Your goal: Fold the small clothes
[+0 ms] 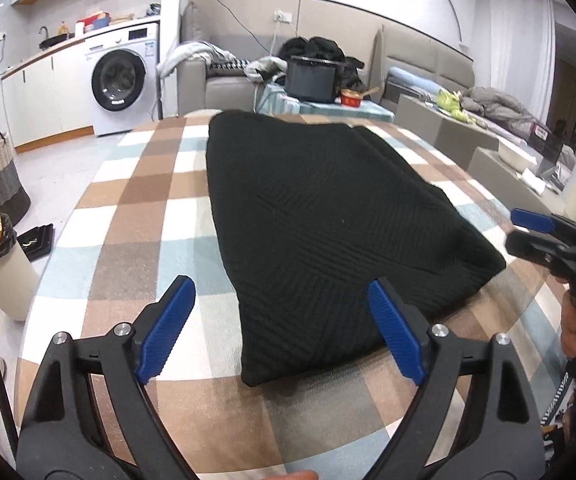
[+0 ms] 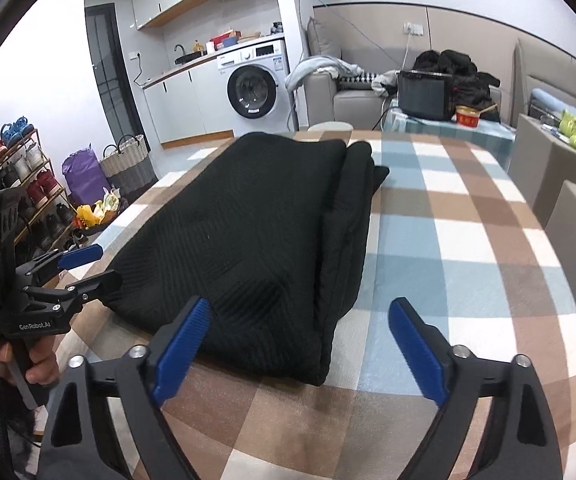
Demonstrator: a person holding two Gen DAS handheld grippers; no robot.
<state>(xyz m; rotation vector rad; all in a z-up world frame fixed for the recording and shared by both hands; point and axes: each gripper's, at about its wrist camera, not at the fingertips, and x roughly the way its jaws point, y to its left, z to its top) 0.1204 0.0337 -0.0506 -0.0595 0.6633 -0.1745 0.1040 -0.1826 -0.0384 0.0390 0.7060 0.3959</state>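
Two grippers, both spread wide and holding nothing. Left gripper hovers over the near left corner of the black garment, its right pad above the cloth, its left pad over bare tablecloth. Garment lies folded flat between and ahead of both tools, layered edges stacked along its right side. Right gripper hangs over the near right corner, nothing pinched. Risk from here, I'd say: a low pad could snag the knit and drag those stacked layers open, or slide the bundle on the cloth.
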